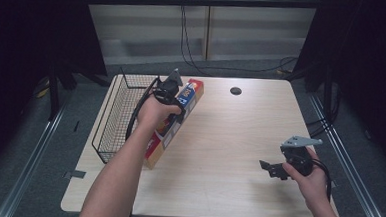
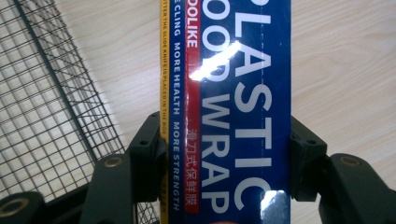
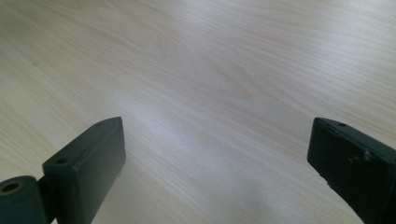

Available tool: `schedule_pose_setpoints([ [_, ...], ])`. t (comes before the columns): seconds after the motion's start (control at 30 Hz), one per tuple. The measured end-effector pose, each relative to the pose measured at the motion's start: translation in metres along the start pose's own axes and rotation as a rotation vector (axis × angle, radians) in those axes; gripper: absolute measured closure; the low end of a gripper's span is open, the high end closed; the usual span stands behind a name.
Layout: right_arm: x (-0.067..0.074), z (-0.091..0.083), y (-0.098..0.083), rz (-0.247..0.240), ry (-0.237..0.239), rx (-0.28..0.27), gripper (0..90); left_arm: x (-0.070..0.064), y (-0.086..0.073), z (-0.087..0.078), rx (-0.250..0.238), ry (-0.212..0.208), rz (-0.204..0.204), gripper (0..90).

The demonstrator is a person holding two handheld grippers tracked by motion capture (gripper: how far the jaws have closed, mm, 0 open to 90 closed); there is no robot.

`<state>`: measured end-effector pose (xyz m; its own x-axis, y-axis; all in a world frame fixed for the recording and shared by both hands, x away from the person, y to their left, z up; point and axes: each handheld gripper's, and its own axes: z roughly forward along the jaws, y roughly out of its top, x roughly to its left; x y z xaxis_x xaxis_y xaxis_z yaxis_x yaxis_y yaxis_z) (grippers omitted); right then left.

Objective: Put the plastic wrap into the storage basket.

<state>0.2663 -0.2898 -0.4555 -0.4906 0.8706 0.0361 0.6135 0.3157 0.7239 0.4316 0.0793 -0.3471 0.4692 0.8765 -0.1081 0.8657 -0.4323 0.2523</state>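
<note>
- My left gripper clamps the long blue plastic-wrap box, tilted just right of the black wire basket, far-left counter.
- My right gripper gapes wide, holding nothing, near right.

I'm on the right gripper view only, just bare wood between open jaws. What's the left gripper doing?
Observer: The left gripper is shut on a plastic wrap box.
Operator: Box flat on the table?
Observer: No, tilted: its near end is on the table, its far end lifted.
Operator: Anything next to it?
Observer: A black wire basket sits just left of the box, at the table's left edge.
</note>
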Motion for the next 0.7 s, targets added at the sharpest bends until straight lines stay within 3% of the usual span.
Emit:
schedule_pose_setpoints([
  [0.27,0.0,0.001,-0.001,0.0,-0.002,0.008,4.2,0.01,-0.003,-0.006,-0.001,0.013,-0.041,42.9],
  [0.47,0.0,0.0,0.0,0.001,-0.003,0.005,4.2,0.017,-0.007,-0.008,-0.01,0.036,-0.107,42.9],
  [0.7,0.001,0.003,0.003,-0.005,-0.004,0.012,4.2,0.025,-0.011,-0.013,-0.011,0.055,-0.145,42.9],
])
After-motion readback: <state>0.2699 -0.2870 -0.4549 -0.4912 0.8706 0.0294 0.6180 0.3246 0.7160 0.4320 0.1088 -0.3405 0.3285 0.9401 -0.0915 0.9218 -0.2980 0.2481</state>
